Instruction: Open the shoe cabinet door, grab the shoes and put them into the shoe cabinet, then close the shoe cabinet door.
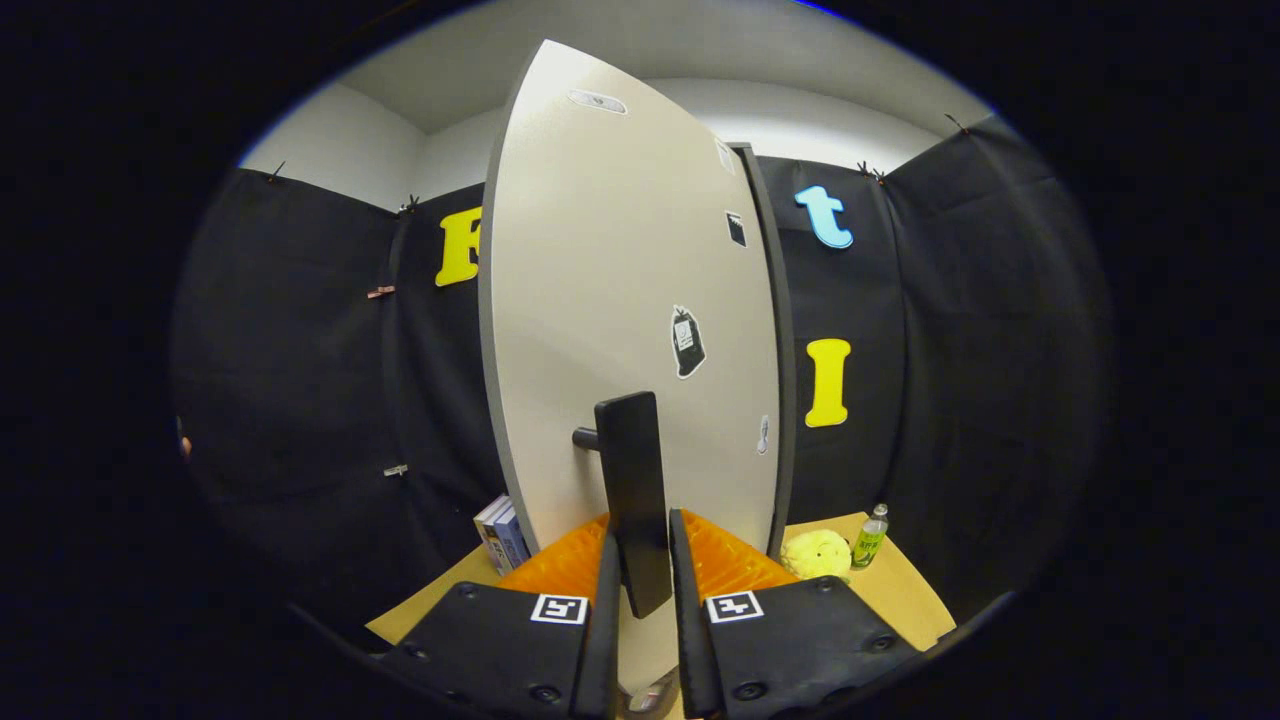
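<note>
The shoe cabinet door is the biggest thing ahead, a tall flat panel with a smooth, matte, pale beige face and a thin dark grey edge band running up its left side. The fisheye bows it into a leaf shape. It stands swung toward the camera, and a dark grey upright strip of the cabinet frame shows just behind its right edge. A few small stickers sit on the panel: a black one with a white outline near the middle, a small dark square higher up, and an oval pale patch close to the top.

The table under it has a flat tan top, like plain board, seen on both sides of the door's foot.

The door handle is a long, flat, matte black bar, upright, held off the panel by a short round black post at its upper left.

The gripper points straight at that bar. Its two fingers stand close together, one on each side of the handle's lower half, with ribbed pads facing in. The left finger looks to touch the bar; whether the right one presses on it I cannot tell.

Left of the door's foot stands a small stack of books, upright, spines out. To the right lies a soft, fuzzy yellow ball-shaped thing, and just beside it a small clear bottle with a green label.
</note>
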Available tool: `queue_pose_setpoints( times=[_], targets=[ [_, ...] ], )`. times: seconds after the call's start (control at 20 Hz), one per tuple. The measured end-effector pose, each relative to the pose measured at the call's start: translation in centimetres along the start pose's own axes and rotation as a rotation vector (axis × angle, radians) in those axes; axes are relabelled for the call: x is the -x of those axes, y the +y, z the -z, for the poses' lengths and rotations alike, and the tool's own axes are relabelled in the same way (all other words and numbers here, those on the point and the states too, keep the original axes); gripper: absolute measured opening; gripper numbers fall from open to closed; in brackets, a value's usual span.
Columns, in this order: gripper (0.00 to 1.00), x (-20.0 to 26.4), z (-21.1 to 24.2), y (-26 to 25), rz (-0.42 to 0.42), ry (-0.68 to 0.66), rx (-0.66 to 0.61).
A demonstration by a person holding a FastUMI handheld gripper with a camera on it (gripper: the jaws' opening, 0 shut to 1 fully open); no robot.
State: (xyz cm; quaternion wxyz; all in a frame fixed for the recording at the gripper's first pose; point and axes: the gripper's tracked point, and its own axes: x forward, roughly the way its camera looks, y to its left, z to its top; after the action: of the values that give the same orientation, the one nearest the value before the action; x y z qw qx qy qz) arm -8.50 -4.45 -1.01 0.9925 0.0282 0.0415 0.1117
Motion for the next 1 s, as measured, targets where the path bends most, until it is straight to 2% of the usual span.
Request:
queue_pose_setpoints(
  times=[0.35,0.5,0.7,0.85,1.0],
  targets=[
    [0.27,3.2,-1.4,-5.3,0.051,0.002,0.002],
    [0.25,4.1,-1.4,-8.8,0.113,0.004,0.037],
    [0.23,4.8,-1.9,-12.0,0.138,0.005,0.0],
    [0.23,5.0,-2.3,-15.2,0.201,0.0,-0.004],
    [0.23,5.2,-2.7,-14.8,0.181,-0.015,-0.046]
  ],
)
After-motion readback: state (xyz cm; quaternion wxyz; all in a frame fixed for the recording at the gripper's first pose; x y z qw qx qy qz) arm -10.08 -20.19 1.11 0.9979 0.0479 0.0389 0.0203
